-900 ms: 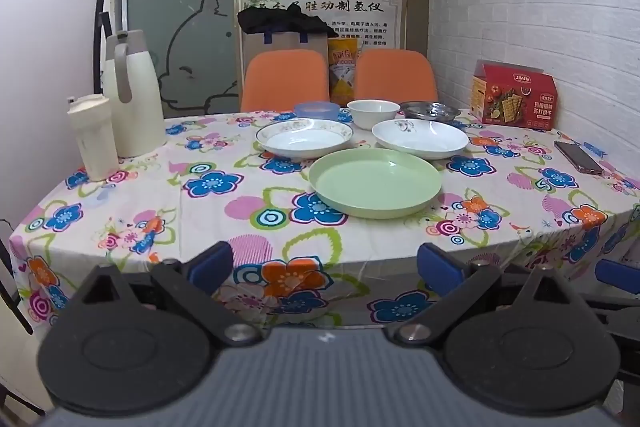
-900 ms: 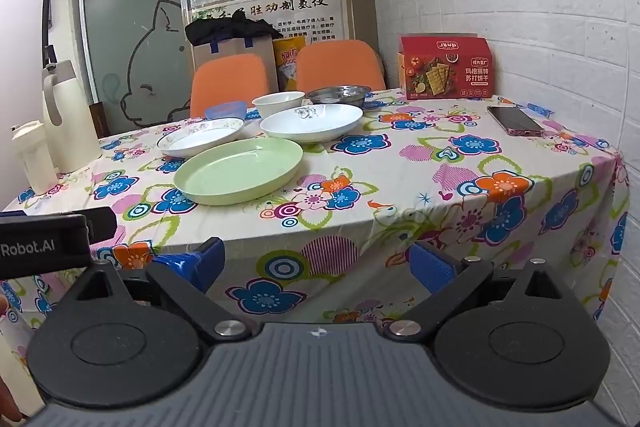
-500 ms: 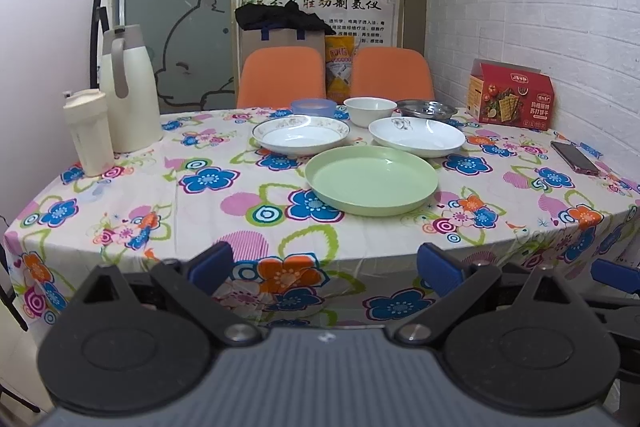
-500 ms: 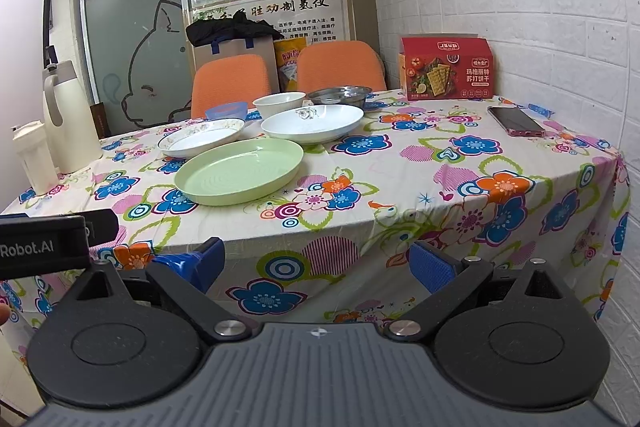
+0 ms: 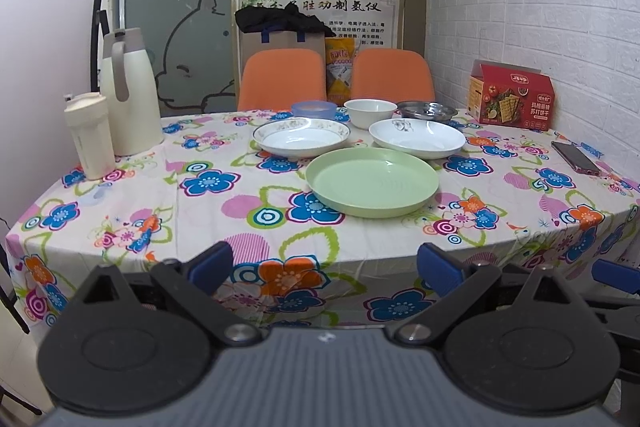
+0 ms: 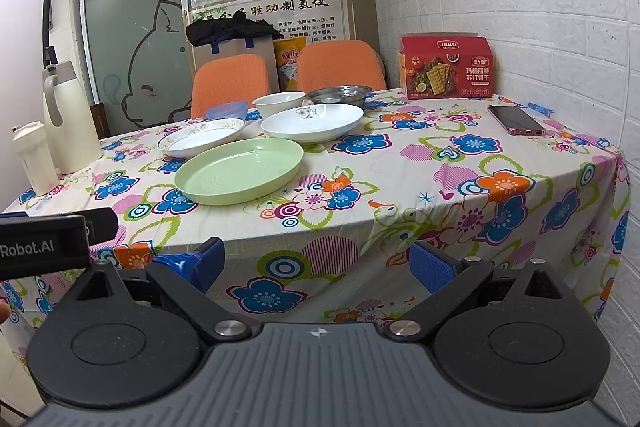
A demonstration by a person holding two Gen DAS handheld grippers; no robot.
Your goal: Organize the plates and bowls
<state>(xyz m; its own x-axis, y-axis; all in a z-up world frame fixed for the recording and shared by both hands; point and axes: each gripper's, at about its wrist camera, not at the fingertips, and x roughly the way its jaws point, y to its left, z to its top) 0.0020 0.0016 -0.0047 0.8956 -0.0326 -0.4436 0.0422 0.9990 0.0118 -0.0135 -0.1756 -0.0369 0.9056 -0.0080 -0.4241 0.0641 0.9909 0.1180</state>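
Observation:
A light green plate [image 5: 374, 181] [image 6: 240, 171] lies nearest on the flowered table. Behind it sit a gold-rimmed white plate [image 5: 302, 137] [image 6: 202, 137] on the left and a plain white plate [image 5: 418, 137] [image 6: 312, 123] on the right. Further back stand a blue bowl [image 5: 314, 108] [image 6: 226, 109], a white bowl [image 5: 370, 111] [image 6: 279, 103] and a steel bowl [image 5: 427, 109] [image 6: 340, 94]. My left gripper [image 5: 324, 269] hangs open before the table's front edge, holding nothing. My right gripper [image 6: 316, 265] is open too, empty, to the right of the left one.
A cream thermos jug [image 5: 128, 93] and a cream cup [image 5: 89, 135] stand at the table's left. A red cracker box [image 5: 512, 95] and a phone [image 5: 576, 157] lie at the right by the brick wall. Two orange chairs [image 5: 282, 79] stand behind the table.
Both views have shifted only slightly; the left gripper has drifted a little back and up from the table. The dishes have not moved and both grippers stay open.

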